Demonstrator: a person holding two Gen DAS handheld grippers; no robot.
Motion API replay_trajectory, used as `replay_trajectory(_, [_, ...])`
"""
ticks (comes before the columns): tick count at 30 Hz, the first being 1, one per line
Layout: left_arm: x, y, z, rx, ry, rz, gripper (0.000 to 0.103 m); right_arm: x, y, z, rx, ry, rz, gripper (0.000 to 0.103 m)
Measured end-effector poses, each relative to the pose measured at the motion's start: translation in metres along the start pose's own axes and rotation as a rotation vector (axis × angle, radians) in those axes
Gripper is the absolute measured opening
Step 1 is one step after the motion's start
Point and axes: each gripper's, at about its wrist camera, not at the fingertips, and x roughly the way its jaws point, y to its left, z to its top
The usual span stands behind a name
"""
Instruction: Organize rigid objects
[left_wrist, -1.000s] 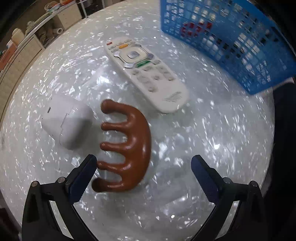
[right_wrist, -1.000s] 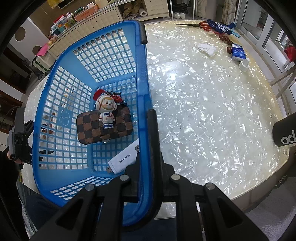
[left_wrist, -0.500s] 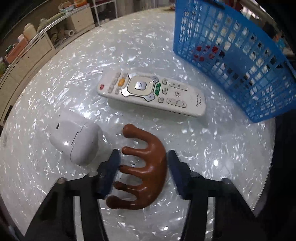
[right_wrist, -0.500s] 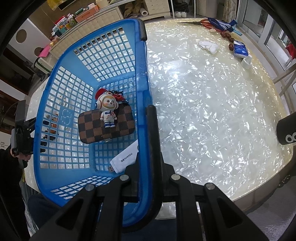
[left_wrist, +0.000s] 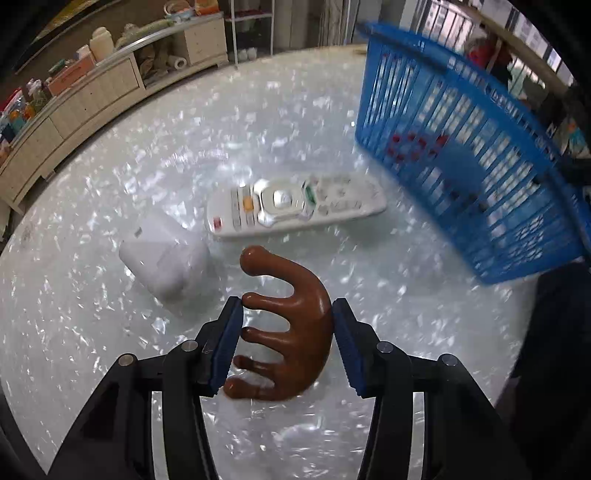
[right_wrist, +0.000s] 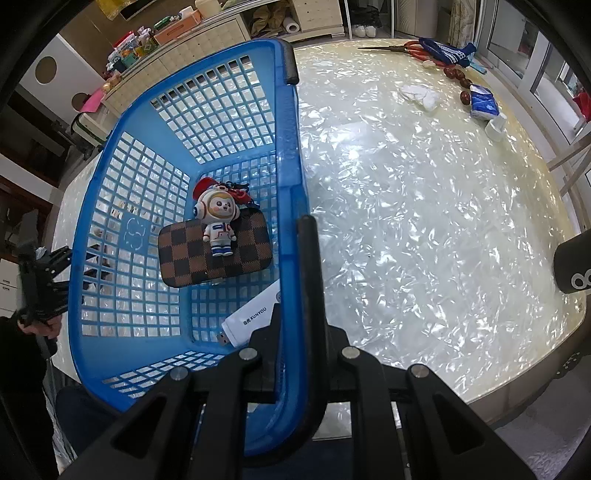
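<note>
Left gripper: jaws have just been closing and now clamp the brown comb between the blue pads, lower centre of the left wrist view.
Comb: teeth point toward the left pad, curved back against the right pad; its lower end looks clear of the table (motion blur makes this hard to confirm).
Remote: white, lying flat at centre frame, just above the comb, apart from it.
White case: left of centre, near the comb's top tooth, not touching it.
Table: pale, pearly surface under all items.
Right gripper: jaws pressed together on the near rim of the blue basket, lower centre of the right wrist view.
Basket contents: checkered pouch with an astronaut figure lying on it; a white USB stick below them, against the right wall.
Far table edge (upper right): scissors and a tissue pack, well apart from the basket.
</note>
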Motion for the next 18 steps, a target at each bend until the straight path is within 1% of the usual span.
replay_trajectory(2, [-0.008, -0.002, 0.004, -0.002, -0.012, 0.001, 0.054, 0.000, 0.000, 0.000, -0.004, -0.001, -0.003, 0.013])
replay_trajectory(4, [-0.017, -0.007, 0.006, 0.012, -0.014, 0.023, 0.053, -0.001, 0.000, -0.001, -0.005, -0.003, -0.001, 0.013])
replay_trajectory(6, [-0.022, -0.010, 0.009, 0.006, -0.016, 0.026, 0.052, -0.001, 0.000, -0.002, -0.006, -0.004, 0.002, 0.013])
replay_trajectory(7, [-0.026, -0.012, 0.010, 0.000, -0.022, 0.020, 0.031, -0.001, 0.000, -0.002, -0.009, -0.005, 0.001, 0.013])
replay_trajectory(8, [-0.029, -0.012, 0.012, -0.011, -0.024, 0.031, 0.021, -0.003, -0.001, -0.002, -0.012, -0.010, -0.002, 0.013])
replay_trajectory(9, [-0.033, -0.013, 0.015, -0.030, -0.024, 0.037, 0.021, -0.005, -0.001, -0.002, -0.014, -0.017, -0.001, 0.013])
replay_trajectory(13, [-0.045, -0.015, 0.023, -0.074, -0.061, 0.002, 0.011, -0.010, -0.003, -0.003, -0.014, -0.027, 0.015, 0.013])
replay_trajectory(18, [-0.040, -0.027, 0.026, -0.049, -0.042, 0.005, 0.011, -0.013, -0.002, -0.004, -0.020, -0.028, 0.022, 0.013])
